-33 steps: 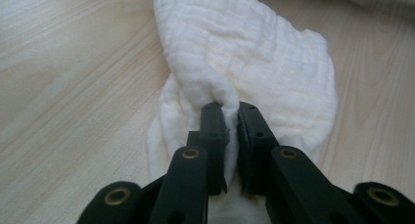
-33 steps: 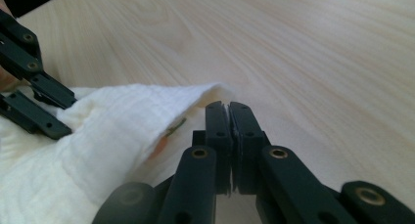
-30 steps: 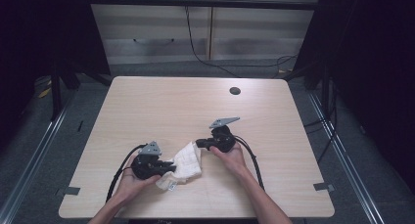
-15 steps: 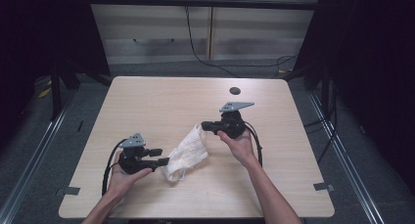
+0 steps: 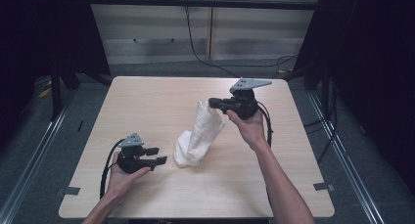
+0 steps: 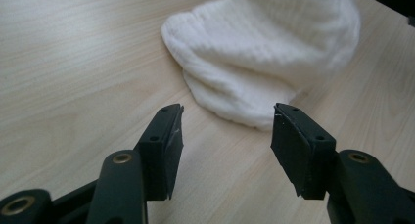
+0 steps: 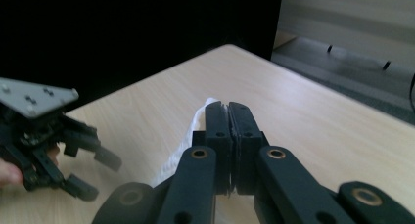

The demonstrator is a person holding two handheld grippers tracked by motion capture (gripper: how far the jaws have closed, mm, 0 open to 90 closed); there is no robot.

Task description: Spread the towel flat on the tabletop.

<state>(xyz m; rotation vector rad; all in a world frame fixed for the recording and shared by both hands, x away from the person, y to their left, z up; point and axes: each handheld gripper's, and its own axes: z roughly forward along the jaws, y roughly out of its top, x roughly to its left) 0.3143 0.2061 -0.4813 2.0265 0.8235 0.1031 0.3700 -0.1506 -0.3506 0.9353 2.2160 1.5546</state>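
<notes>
Right hand-held gripper (image 5: 214,102) raised above the middle of the bench (image 5: 147,97), jaws pressed together, pinching the top corner of a white ribbed cloth (image 5: 198,136); the cloth hangs down from the pinch, its lower bunched end resting on the bench. Left hand-held gripper (image 5: 157,156) sits near-left, low at the bench surface, jaws spread and holding nothing, just left of the cloth's lower end, apart from it; in the left gripper view the cloth (image 6: 259,53) lies just beyond the spread jaws. Black cables trail from both grippers. Dark floor and a cabinet (image 5: 205,33) behind the far edge.
</notes>
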